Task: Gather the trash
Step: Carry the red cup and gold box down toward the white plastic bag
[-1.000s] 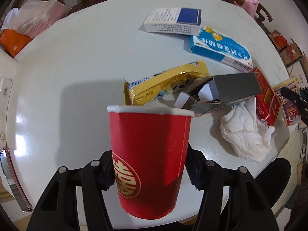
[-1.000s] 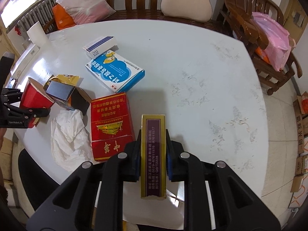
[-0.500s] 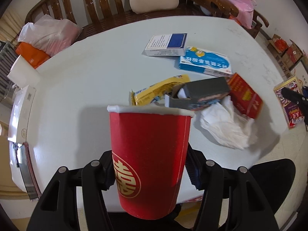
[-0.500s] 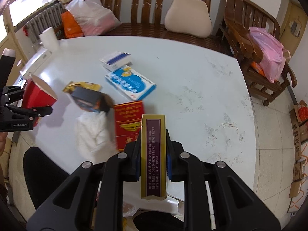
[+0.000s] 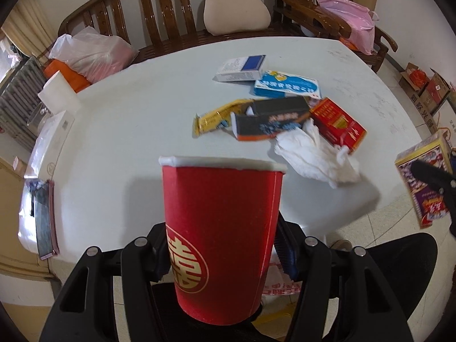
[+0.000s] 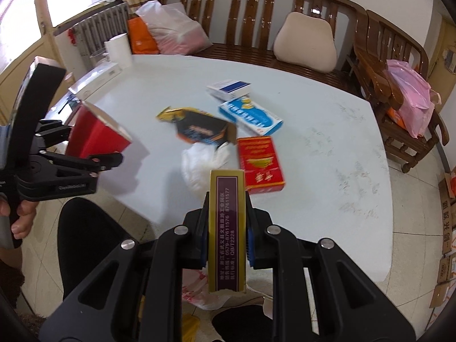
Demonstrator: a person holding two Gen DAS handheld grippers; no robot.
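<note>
My left gripper is shut on a red paper cup with a gold emblem, held upright off the near edge of the white table. My right gripper is shut on a narrow gold box with a purple label, also lifted past the table's near edge. The same cup and left gripper show at the left of the right wrist view. Left on the table are a crumpled white tissue, a red carton, a dark open box, a yellow wrapper, a blue box and a white-and-blue box.
A black chair stands below the near edge, with a white printed plastic bag on the floor beside it. A wooden bench with a beige cushion and filled plastic bags lines the far side. White items sit at the table's left rim.
Both grippers have risen and drawn back from the table with their loads, so the litter looks smaller and farther away. The bench and floor have come into view.
</note>
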